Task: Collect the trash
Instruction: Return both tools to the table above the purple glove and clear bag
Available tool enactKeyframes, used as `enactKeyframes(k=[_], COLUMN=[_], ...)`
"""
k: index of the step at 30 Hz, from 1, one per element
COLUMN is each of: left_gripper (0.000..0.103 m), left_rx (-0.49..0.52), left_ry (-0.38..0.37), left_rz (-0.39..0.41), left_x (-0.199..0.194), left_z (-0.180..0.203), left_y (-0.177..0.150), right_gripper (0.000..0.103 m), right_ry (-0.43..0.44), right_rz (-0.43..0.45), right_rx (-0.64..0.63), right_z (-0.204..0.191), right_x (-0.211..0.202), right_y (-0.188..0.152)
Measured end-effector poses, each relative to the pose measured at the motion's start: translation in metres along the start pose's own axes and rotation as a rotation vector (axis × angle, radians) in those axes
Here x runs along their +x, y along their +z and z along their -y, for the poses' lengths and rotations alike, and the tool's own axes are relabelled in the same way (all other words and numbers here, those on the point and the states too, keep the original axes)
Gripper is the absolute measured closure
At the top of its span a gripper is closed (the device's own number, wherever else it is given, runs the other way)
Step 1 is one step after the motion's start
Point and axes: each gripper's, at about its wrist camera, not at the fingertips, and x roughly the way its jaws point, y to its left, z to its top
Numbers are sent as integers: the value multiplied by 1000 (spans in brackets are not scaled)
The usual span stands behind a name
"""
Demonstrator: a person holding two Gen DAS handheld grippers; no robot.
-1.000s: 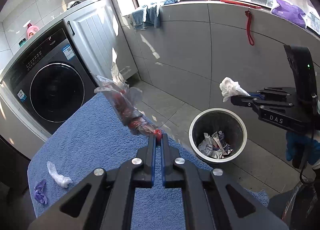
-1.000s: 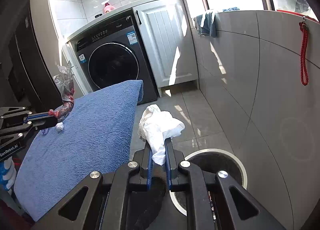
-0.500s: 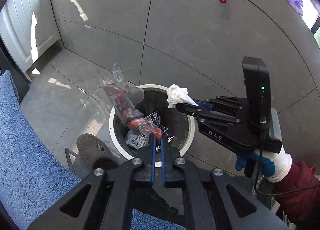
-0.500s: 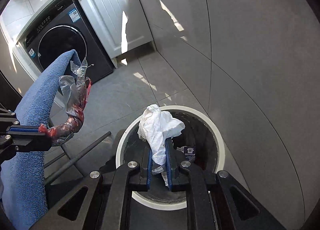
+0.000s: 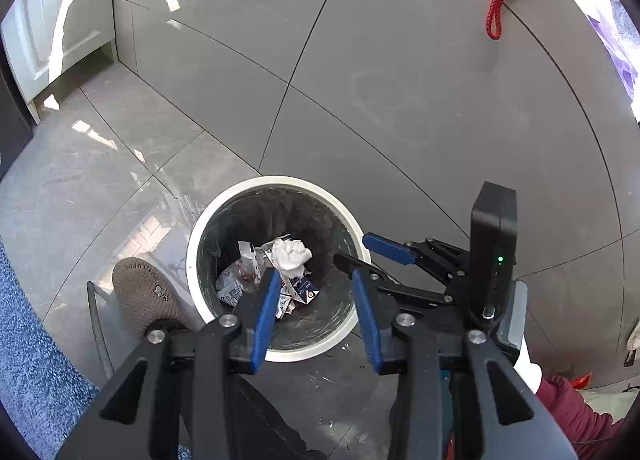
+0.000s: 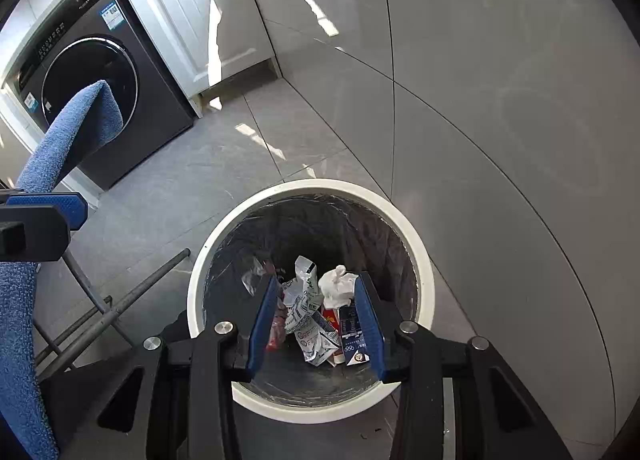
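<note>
Trash sits in the bin (image 5: 276, 356) now: the white tissue wad (image 5: 290, 256) lies on top of the pile of cartons and wrappers (image 6: 312, 324), and a bit of clear plastic wrapper (image 6: 252, 280) shows at about nine o'clock inside the liner.

We hold both tools over the mouth. Our left gripper (image 5: 316, 288) has just been opening; its blue pads stand apart with nothing between them. Our right gripper (image 6: 316, 312) has likewise just been opening, pads apart and empty, and in the left view it reaches in from three o'clock over the rim.

What could go wrong, as we judge it:
- The two tools are near each other over a narrow opening; pulling back on crossing paths could knock them together.
- A low fingertip could catch the white rim or the thin liner and tip the bin, spilling the pile on the floor tiles (image 5: 120, 164).
- The slipper (image 5: 144, 292) at nine o'clock of the bin and the metal frame legs (image 6: 120, 300) beside it are things we could bump on the way back to the blue towel (image 6: 24, 320).

The tissue is a crumpled lump with no clear long axis and points no way in particular. The bin stands upright, its axis vertical, mouth toward us.
</note>
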Motion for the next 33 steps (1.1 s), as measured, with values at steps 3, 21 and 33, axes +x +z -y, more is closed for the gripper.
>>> enactKeyframes(k=[3,21,33], left_gripper=[67,52,43], left_rx=[1,-93,-288], left_ry=[21,448,768], left_rz=[30,339,571], left_x=[-14,-204,-324], left_z=[1,-38,-75], left_y=[-4,-121,-223], right_gripper=[65,55,41], right_ry=[-2,115,207], right_rz=[9,266,374], right_rx=[-1,-214,-382], right_z=[-3,-121,-228], right_x=[-11,-132,-187], right_y=[-1,28,25])
